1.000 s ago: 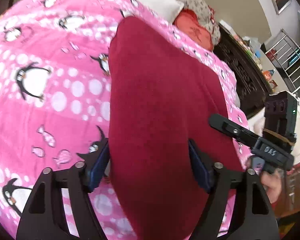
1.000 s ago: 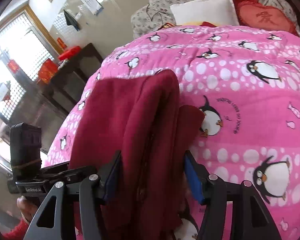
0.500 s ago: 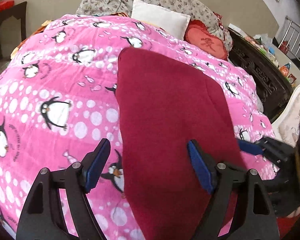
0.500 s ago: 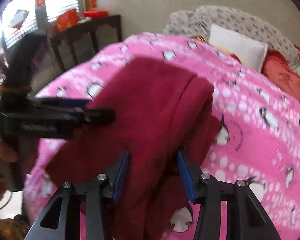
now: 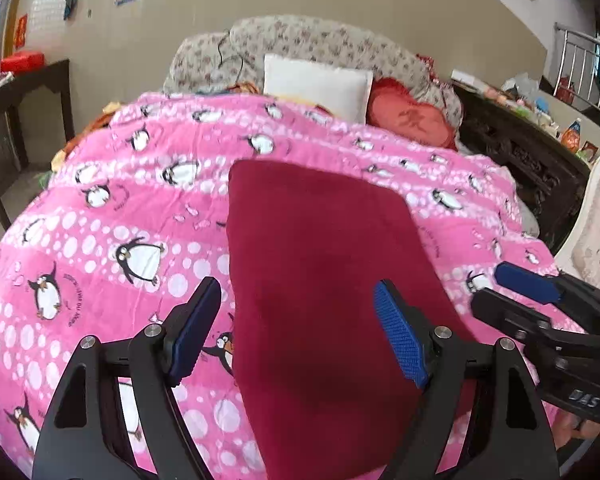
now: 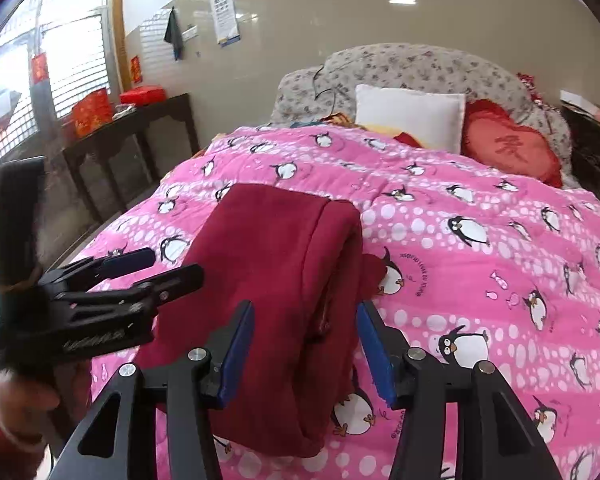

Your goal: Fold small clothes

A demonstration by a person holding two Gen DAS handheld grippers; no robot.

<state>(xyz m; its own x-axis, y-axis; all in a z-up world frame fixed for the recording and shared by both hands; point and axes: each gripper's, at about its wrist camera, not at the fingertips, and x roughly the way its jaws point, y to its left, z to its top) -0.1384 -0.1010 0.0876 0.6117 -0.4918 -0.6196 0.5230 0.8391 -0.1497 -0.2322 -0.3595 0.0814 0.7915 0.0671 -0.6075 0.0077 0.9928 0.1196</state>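
A dark red folded garment (image 5: 320,280) lies flat on the pink penguin quilt (image 5: 100,220). In the right wrist view the garment (image 6: 276,264) shows stacked folded layers along its right side. My left gripper (image 5: 298,336) hangs open above its near end, and neither blue pad touches the cloth. My right gripper (image 6: 306,354) hovers over the garment's near right part. Its jaws are opening, the cloth shows between them, and the pads do not press it. Each view shows the other gripper: the right gripper (image 5: 540,300) and the left gripper (image 6: 140,272), held by a hand (image 6: 16,404).
A white pillow (image 5: 316,84) and a red heart cushion (image 5: 412,120) lean on the floral headboard (image 5: 300,44). A dark table (image 6: 132,136) with red boxes stands left of the bed. To its right are a dark carved cabinet (image 5: 520,152) and a white chair (image 5: 596,216).
Both grippers have pulled back and risen away from the garment, tilting up so the headboard and walls come into view. The garment stays flat on the quilt.
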